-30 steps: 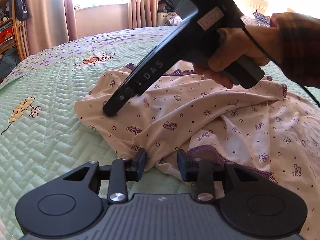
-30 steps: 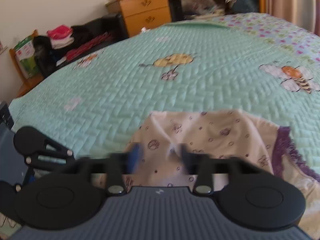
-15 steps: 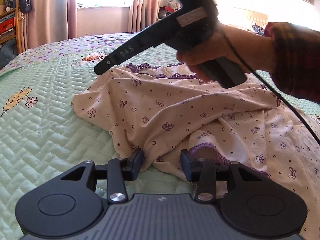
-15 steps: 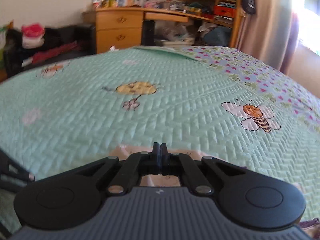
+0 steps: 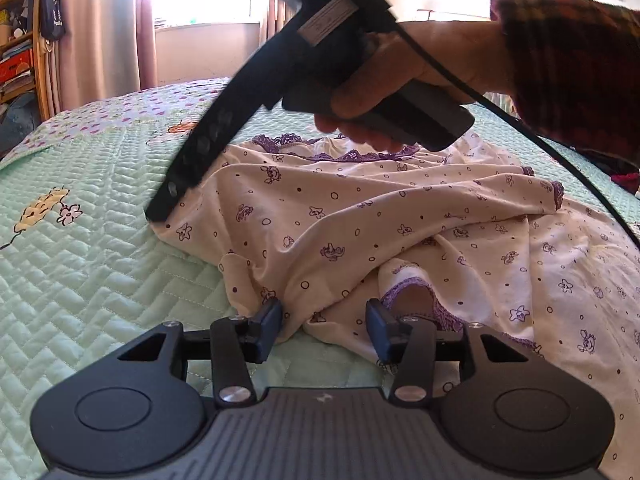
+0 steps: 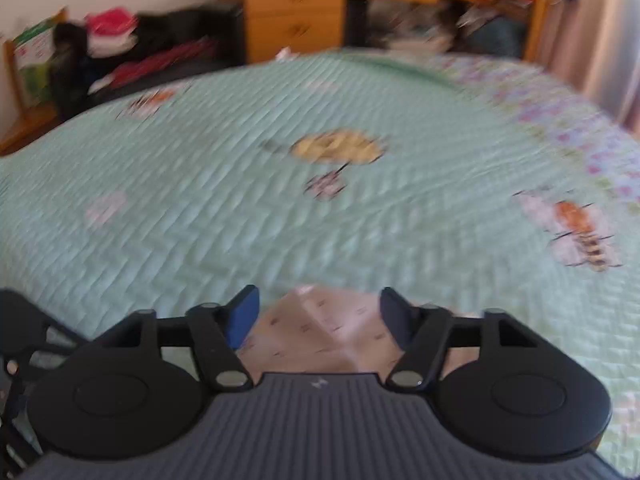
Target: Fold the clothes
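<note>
Nightie point(image 5: 360, 232) lies bunched on bed point(image 5: 100, 280). Left gripper point(image 5: 324, 320) and right gripper point(image 6: 318, 318) both spread wide, holding nothing. Grabbing just top layer could make lumpy fold.

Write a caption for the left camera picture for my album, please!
Open left gripper at the crumpled cream nightdress on a green quilt, while a hand brings the right gripper over.

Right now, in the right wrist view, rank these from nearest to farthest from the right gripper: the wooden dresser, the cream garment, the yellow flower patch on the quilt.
1. Cream garment: lying between the open fingers of the right gripper.
2. Yellow flower patch: mid-quilt, straight ahead.
3. Wooden dresser: beyond the bed's far edge, against the wall.
</note>
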Tool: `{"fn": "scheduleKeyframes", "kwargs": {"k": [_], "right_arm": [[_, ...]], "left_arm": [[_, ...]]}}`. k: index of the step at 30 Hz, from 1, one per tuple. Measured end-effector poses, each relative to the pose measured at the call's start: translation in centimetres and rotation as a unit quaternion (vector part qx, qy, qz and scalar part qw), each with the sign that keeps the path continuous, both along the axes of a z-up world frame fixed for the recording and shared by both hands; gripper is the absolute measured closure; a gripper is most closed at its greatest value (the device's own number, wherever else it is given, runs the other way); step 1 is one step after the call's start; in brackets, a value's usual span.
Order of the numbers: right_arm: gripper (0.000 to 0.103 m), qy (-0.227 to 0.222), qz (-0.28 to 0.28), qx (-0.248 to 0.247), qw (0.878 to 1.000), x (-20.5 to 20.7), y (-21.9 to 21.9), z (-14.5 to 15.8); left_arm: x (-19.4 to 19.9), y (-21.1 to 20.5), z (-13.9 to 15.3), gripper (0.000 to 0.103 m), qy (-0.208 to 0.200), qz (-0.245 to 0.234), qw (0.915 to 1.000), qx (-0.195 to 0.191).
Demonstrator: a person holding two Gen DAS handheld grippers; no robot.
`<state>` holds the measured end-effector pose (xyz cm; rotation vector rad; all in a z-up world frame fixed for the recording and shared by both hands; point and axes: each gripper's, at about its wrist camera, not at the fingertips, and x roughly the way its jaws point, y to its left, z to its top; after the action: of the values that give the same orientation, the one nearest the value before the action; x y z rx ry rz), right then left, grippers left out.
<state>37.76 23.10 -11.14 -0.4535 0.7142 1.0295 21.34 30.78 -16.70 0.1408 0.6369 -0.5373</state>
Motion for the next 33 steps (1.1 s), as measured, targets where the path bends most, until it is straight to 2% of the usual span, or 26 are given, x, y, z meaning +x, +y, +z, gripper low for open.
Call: {"fn": "scheduleKeyframes", "kwargs": {"k": [1,2,3,12,18,21,25,26,29,30,33], "right_arm": [[0.068,-0.006,-0.002,0.0,1.0,-0.1,0.1,-0.1],[0.08,-0.012,-0.004,0.0,1.0,-0.2,0.2,-0.2],[0.103,-0.018,-0.007,0.0,1.0,-0.3,0.3,-0.2],[0.102,-0.068,-0.028,0.001,0.997,-0.9,1.3,-1.0],[0.103,-0.089,-0.072,0.008,0.993,0.2,1.7,-2.2],[0.102,-0.034,-0.065,0.058,0.996,0.9,0.5,-1.4],[0.099,-0.012,-0.09,0.117,0.989,-0.1,-4.2,1.7],[0.094,-0.006,-0.099,0.121,0.988,-0.4,-6.0,2.3],[0.064,0.015,-0.123,0.113,0.986,-1.8,-12.4,3.2],[0.059,0.013,-0.133,0.109,0.985,-2.7,-14.6,3.3],[0.059,0.0,-0.168,0.097,0.981,-5.1,-20.6,3.2]], "left_arm": [[0.0,0.0,0.0,0.052,0.0,0.0,1.0,0.0],[0.0,0.0,0.0,0.052,0.0,0.0,1.0,0.0],[0.0,0.0,-0.1,0.052,0.0,0.0,1.0,0.0],[-0.3,0.1,-0.2,0.045,0.002,-0.009,0.9999,-0.008],[-0.5,0.5,-0.2,0.041,0.01,-0.018,0.9995,-0.025],[-0.7,0.7,0.1,0.035,0.011,-0.023,0.9989,-0.04],[-1.1,0.9,1.2,0.032,0.001,-0.031,0.9961,-0.083],[-1.2,0.9,1.4,0.031,-0.002,-0.034,0.9951,-0.093],[-1.5,1.1,2.2,0.029,-0.009,-0.04,0.9913,-0.125],[-1.7,1.1,2.5,0.026,-0.012,-0.042,0.9898,-0.136],[-2.0,1.3,3.3,0.014,-0.019,-0.048,0.9845,-0.168]]}}
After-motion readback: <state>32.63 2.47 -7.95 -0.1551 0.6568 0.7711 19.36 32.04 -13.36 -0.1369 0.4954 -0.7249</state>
